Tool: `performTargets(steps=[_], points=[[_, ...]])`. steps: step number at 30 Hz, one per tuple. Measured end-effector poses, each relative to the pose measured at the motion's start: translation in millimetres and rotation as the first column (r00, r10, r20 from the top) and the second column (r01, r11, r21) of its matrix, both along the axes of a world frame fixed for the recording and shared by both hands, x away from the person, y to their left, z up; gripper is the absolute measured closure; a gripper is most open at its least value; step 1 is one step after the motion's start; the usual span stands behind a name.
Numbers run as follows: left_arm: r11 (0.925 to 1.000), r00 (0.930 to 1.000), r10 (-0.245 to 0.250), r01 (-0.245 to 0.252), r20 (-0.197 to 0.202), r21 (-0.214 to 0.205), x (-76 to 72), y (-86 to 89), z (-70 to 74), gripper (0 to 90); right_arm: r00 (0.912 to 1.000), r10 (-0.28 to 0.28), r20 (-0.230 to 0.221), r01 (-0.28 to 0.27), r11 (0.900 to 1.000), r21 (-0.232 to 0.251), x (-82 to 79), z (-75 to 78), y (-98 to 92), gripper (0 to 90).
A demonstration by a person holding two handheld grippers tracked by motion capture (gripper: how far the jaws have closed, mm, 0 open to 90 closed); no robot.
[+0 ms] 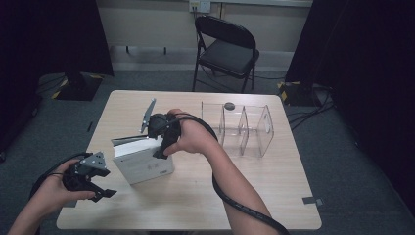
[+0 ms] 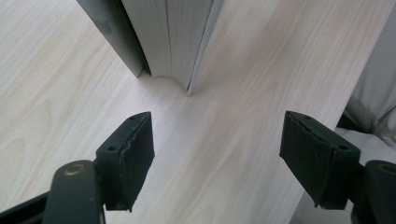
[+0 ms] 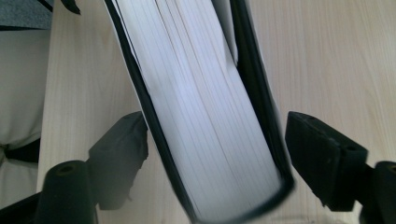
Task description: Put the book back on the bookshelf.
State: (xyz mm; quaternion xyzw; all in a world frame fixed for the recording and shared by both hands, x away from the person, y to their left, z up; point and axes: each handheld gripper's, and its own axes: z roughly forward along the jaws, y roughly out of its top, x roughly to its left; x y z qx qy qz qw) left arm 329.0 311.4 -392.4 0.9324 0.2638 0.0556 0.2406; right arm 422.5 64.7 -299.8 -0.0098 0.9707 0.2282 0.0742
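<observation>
A thick white-covered book [image 1: 147, 164] stands on its edge left of the middle of the light wooden table [image 1: 195, 205], slightly fanned at the top. My right gripper [image 1: 160, 151] comes down on it from above. In the right gripper view the book's page block [image 3: 210, 116] lies between the jaws of my right gripper [image 3: 217, 154]. The left pad is against the cover and a narrow gap shows at the right pad. My left gripper [image 1: 103, 195] hovers open near the table's front left corner. In its own view the left gripper [image 2: 217, 154] faces the book's lower corner [image 2: 163, 37], with nothing between the jaws.
A clear plastic organiser with several compartments [image 1: 244, 129] stands at the right back of the table, a small grey round thing [image 1: 229, 105] on its rim. A black folding chair [image 1: 227, 49] stands behind the table. The right gripper's cable [image 1: 235, 200] trails over the front edge.
</observation>
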Motion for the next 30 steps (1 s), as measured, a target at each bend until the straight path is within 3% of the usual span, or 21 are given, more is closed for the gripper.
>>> performTargets(steps=[3,12,16,20,30], points=[[0.9999,1.0000,-0.006,0.006,-0.004,0.010,-0.3,1.4,-3.1,25.4,0.9993,0.007,-0.037,-0.007,1.0000,0.002,0.8,-1.5,6.7,32.5],[0.9998,0.9998,0.017,-0.017,-0.005,-0.006,-0.5,6.7,-8.6,25.0,0.9992,0.035,-0.018,-0.035,0.9981,-0.050,-6.2,-5.9,16.5,38.1],[0.9998,0.9998,0.017,-0.017,-0.005,-0.004,-0.2,7.2,-10.9,25.0,0.9978,0.057,-0.033,-0.060,0.9953,-0.076,-9.4,-2.3,15.1,47.9],[0.9999,0.9999,0.012,-0.012,-0.003,-0.009,-0.2,4.9,-12.5,25.0,0.9996,0.021,-0.017,-0.022,0.9973,-0.070,-12.7,-2.2,13.2,50.2],[0.9997,0.9994,-0.002,0.002,0.035,-0.023,3.2,-1.9,-21.3,22.4,0.9972,-0.058,-0.049,0.052,0.9933,-0.103,-14.6,1.2,-10.2,51.2]])
